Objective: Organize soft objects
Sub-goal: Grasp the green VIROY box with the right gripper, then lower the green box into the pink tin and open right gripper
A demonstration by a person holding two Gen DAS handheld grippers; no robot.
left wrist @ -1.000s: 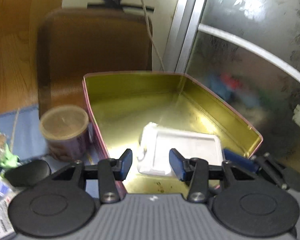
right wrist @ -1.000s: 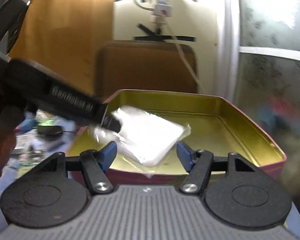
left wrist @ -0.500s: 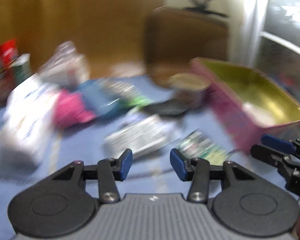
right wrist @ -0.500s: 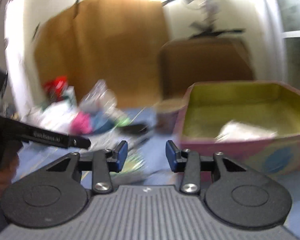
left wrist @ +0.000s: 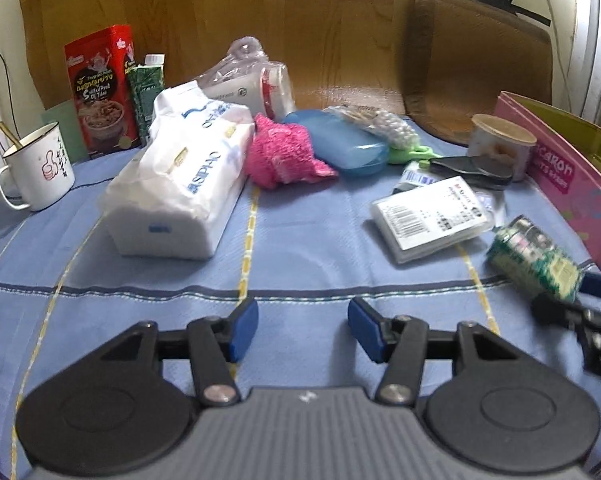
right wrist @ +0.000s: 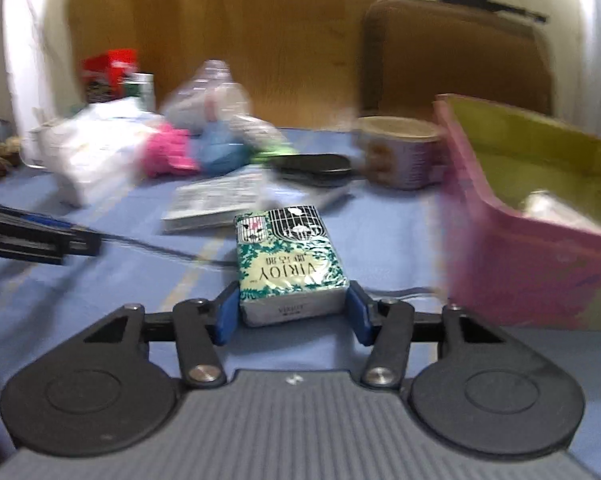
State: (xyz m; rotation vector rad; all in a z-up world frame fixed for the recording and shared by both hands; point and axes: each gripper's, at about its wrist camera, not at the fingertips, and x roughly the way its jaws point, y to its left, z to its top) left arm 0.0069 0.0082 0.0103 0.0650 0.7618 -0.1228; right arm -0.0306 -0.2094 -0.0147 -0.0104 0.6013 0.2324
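My right gripper (right wrist: pixel 291 317) has its blue pads around a green tissue pack (right wrist: pixel 288 258) lying on the blue cloth; the pads look to touch its sides. The pack also shows in the left wrist view (left wrist: pixel 534 262), with the right gripper (left wrist: pixel 572 304) at its near end. My left gripper (left wrist: pixel 303 330) is open and empty above the cloth. A large white tissue pack (left wrist: pixel 180 176), a pink fluffy cloth (left wrist: pixel 282 152) and a flat clear packet (left wrist: pixel 432 216) lie ahead. The pink tin (right wrist: pixel 512 264) with a gold inside holds a white packet (right wrist: pixel 548 208).
A white mug (left wrist: pixel 36 168), a red snack box (left wrist: pixel 100 88) and a green carton (left wrist: pixel 148 92) stand at the back left. A blue case (left wrist: pixel 340 142), a small round tin (left wrist: pixel 500 146) and a brown tray (left wrist: pixel 476 64) are at the back right.
Both grippers swung left, away from the tin, to face the cluttered cloth. The white packet now lies in the tin. My right gripper came down around the green tissue pack.
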